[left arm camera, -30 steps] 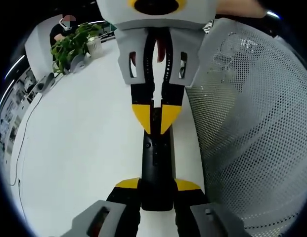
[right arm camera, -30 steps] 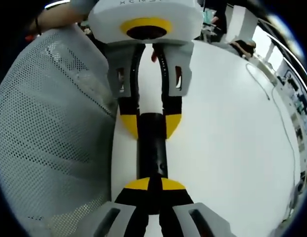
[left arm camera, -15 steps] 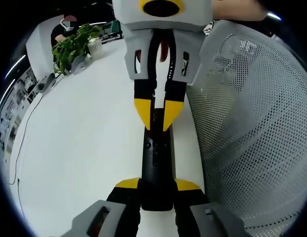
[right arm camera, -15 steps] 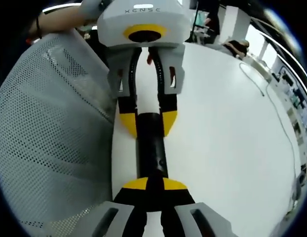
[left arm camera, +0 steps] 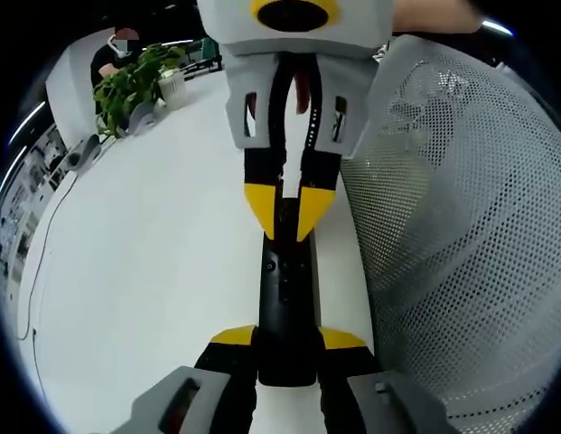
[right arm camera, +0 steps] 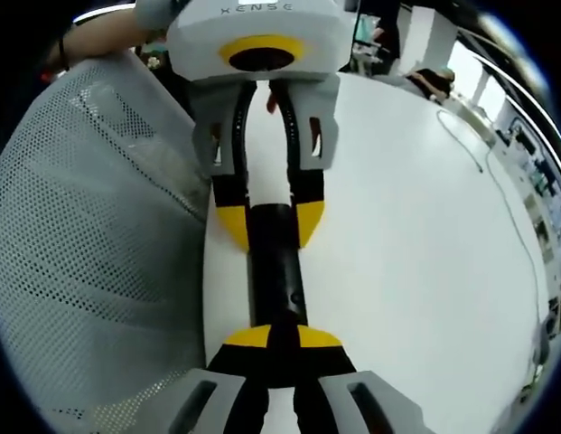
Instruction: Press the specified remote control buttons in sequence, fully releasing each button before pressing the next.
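Where the left gripper (left arm camera: 287, 348) rises in the left gripper view, clamps its yellow-tipped jaws on the near end of the black remote control (left arm camera: 285, 303). Lies flat on the white table (left arm camera: 144, 271), that remote, running straight ahead from the jaws. Comes from the far side, the right gripper (left arm camera: 288, 215), jaws nearly together over the remote's far end; cannot tell whether touching a button. In the right gripper view, meets the remote (right arm camera: 277, 271) between both grippers likewise. Just right of the left gripper, a white mesh chair back (left arm camera: 461, 235); far left, a potted plant (left arm camera: 135, 81).
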